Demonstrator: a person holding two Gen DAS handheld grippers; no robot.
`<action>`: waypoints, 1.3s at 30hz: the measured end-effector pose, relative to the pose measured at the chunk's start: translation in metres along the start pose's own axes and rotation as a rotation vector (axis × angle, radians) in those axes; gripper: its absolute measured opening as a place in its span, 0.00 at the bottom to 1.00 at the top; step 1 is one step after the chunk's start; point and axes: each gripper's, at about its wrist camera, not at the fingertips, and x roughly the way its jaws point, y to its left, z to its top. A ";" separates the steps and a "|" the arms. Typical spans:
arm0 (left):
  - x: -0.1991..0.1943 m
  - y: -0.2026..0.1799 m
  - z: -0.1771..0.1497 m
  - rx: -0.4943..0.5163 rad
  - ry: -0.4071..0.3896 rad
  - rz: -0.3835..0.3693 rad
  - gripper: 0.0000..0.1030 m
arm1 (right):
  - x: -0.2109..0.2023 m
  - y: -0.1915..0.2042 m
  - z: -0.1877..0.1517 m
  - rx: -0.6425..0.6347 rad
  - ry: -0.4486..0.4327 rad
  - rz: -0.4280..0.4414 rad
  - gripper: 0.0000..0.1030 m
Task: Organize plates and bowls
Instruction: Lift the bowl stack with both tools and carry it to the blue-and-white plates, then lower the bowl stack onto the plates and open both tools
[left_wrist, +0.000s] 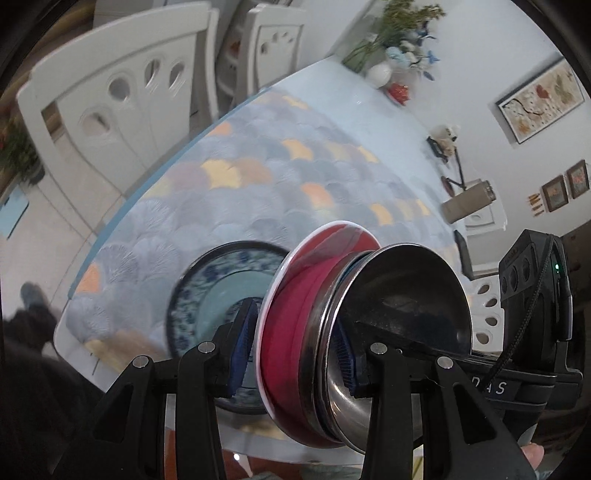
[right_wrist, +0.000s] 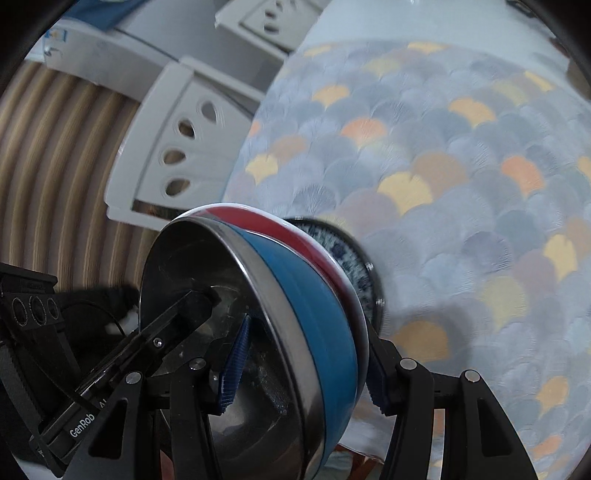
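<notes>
A nested stack is held between both grippers above the table: a steel bowl (left_wrist: 413, 295) inside a blue bowl (right_wrist: 321, 310), inside a red bowl (left_wrist: 295, 314) with a white rim. My left gripper (left_wrist: 295, 350) is shut on the stack's rim, one pad inside the steel bowl, one outside the red bowl. My right gripper (right_wrist: 303, 365) is shut on the opposite rim the same way; the steel bowl also shows in the right wrist view (right_wrist: 207, 295). A blue-and-white patterned plate (left_wrist: 218, 291) lies on the table below the stack, partly hidden; it also shows in the right wrist view (right_wrist: 351, 254).
The table (left_wrist: 277, 177) has a fan-patterned cloth. White chairs (left_wrist: 110, 99) stand along its far edge. A vase of flowers (left_wrist: 384, 70), a red object (left_wrist: 399, 92) and a grey flask (left_wrist: 469, 199) stand at the far end. A white chair (right_wrist: 177, 147) stands beside the table.
</notes>
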 end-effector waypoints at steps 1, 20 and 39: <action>0.004 0.005 0.001 -0.003 0.010 -0.002 0.35 | 0.007 0.002 0.002 0.003 0.015 -0.006 0.54; 0.044 0.053 0.026 0.065 0.200 -0.158 0.38 | 0.051 -0.004 0.016 0.168 0.075 -0.082 0.53; -0.027 0.063 0.034 0.057 -0.032 -0.181 0.44 | -0.050 0.040 -0.001 -0.064 -0.224 -0.044 0.64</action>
